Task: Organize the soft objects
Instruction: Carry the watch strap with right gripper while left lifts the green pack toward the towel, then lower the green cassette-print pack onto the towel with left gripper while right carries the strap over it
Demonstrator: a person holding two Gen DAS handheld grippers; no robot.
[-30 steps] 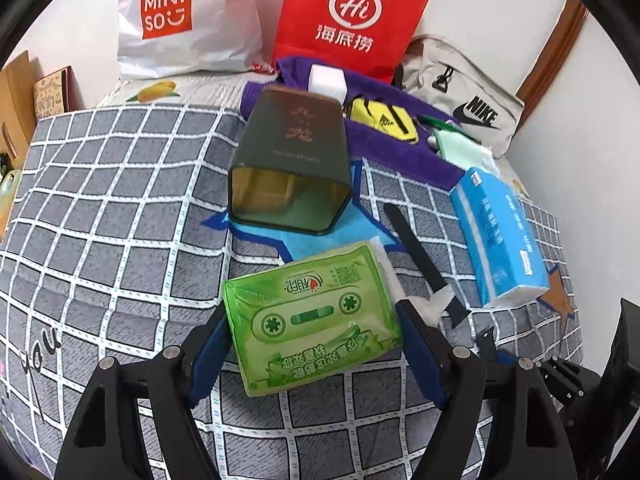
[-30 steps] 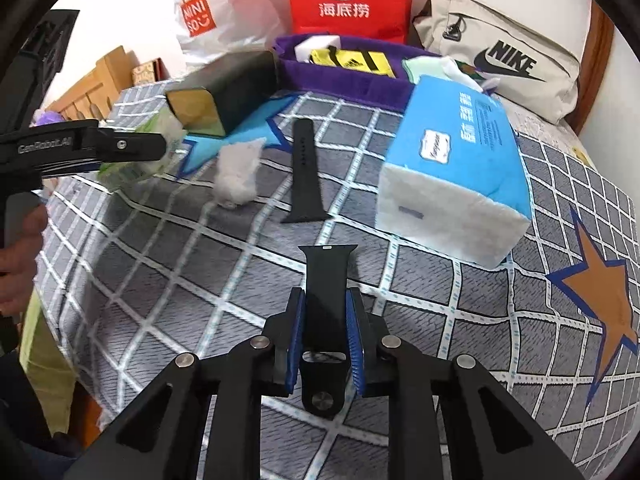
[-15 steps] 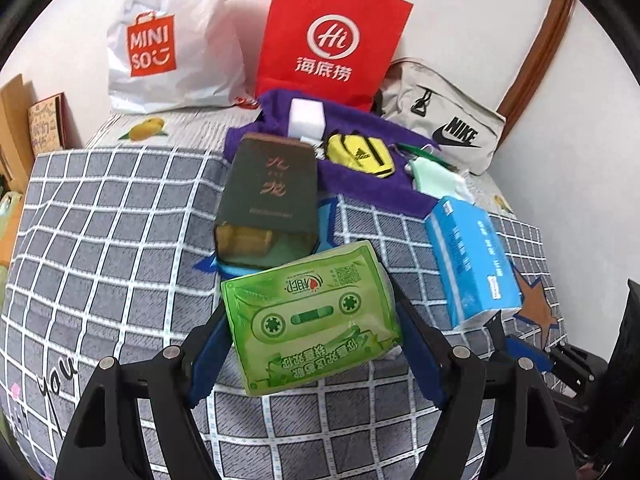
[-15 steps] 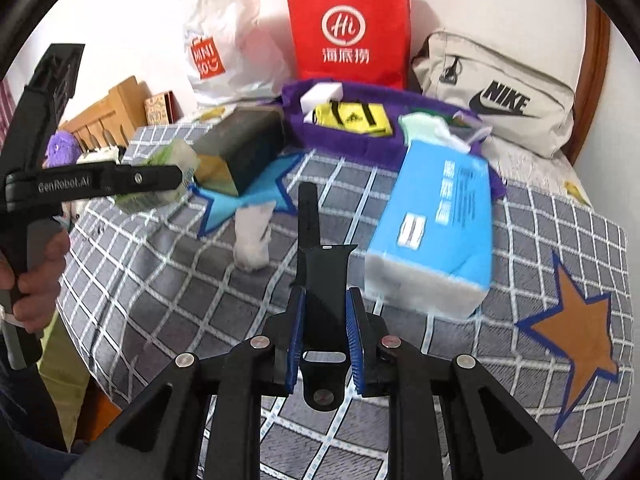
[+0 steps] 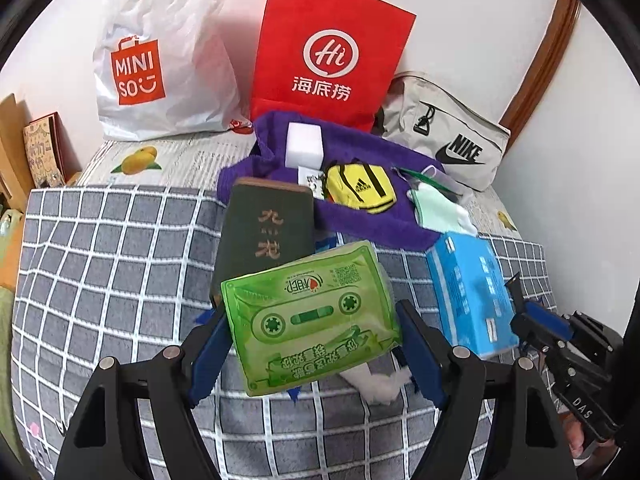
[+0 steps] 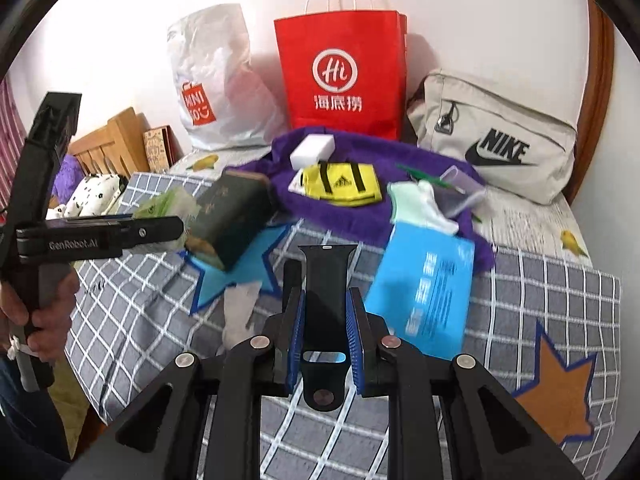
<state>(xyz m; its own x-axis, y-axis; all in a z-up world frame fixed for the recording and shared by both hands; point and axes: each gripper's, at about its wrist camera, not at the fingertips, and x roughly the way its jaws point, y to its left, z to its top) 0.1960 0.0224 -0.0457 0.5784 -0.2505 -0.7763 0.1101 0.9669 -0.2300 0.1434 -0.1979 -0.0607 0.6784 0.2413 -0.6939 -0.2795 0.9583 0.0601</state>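
Observation:
My left gripper (image 5: 312,340) is shut on a green tissue pack (image 5: 308,316) printed with a cassette, held above the checked bedspread (image 5: 112,264). My right gripper (image 6: 326,320) is shut on a black watch strap (image 6: 326,280), lifted off the bed. A purple towel (image 5: 360,216) lies at the back and carries a white sponge block (image 5: 305,145), a yellow pouch (image 5: 358,189) and a pale green cloth (image 5: 434,208). A white cotton wad (image 5: 380,386) lies under the left gripper. The left gripper also shows in the right wrist view (image 6: 120,232).
A dark green box (image 5: 266,232) lies on its side ahead of the left gripper. A blue tissue pack (image 5: 468,292) lies to the right. A red paper bag (image 5: 328,56), a white Miniso bag (image 5: 160,52) and a Nike bag (image 5: 444,140) stand against the wall.
Both grippers have risen and pulled back from the bed with their loads. The strap was resting on the bedspread a second ago and now hangs in the air.

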